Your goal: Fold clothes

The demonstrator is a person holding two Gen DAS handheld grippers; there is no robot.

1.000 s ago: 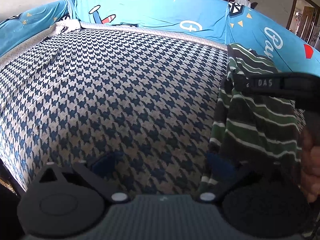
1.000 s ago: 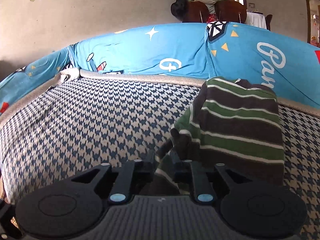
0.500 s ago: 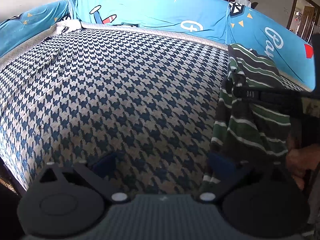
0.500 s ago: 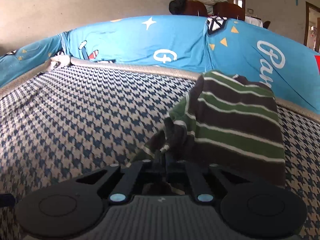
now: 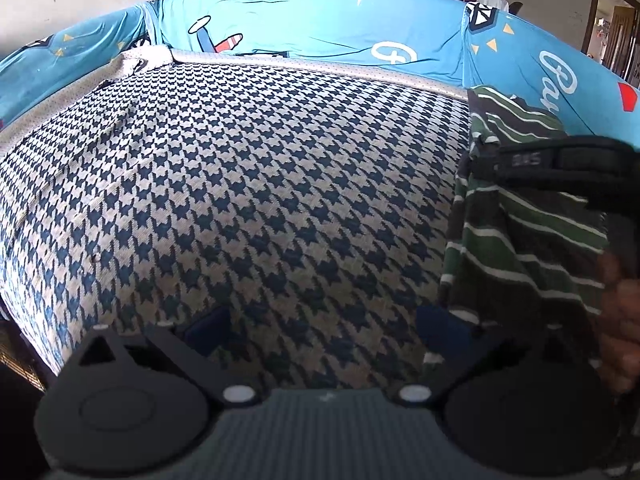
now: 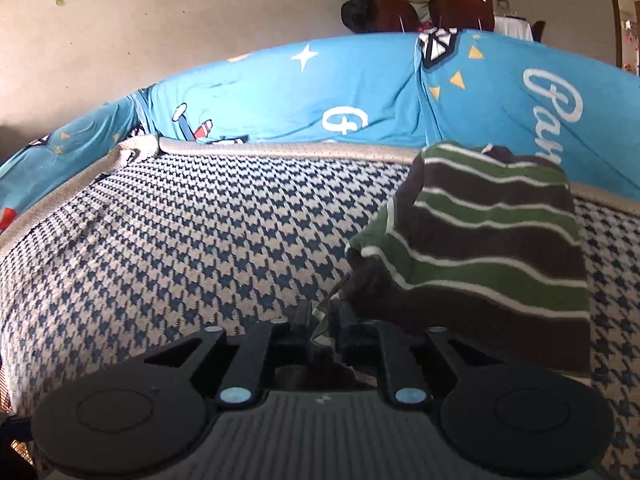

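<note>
Here, nearest the right wrist camera, the right gripper (image 6: 323,322) has its jaws close together and just opening, with a corner of the striped garment (image 6: 484,256) between them; whether the pads still press on the cloth cannot be told. The garment is knitted in broad dark brown and green bands parted by thin white lines. It lies bunched on the right side of the houndstooth cover (image 6: 200,248), its far edge near the blue cushions (image 6: 360,96). The left gripper (image 5: 320,330) hangs released over bare cover, its blue pads wide apart and holding nothing, the garment's edge just beside its right pad. Beyond the cushions stand dark chairs (image 6: 436,10).
</note>
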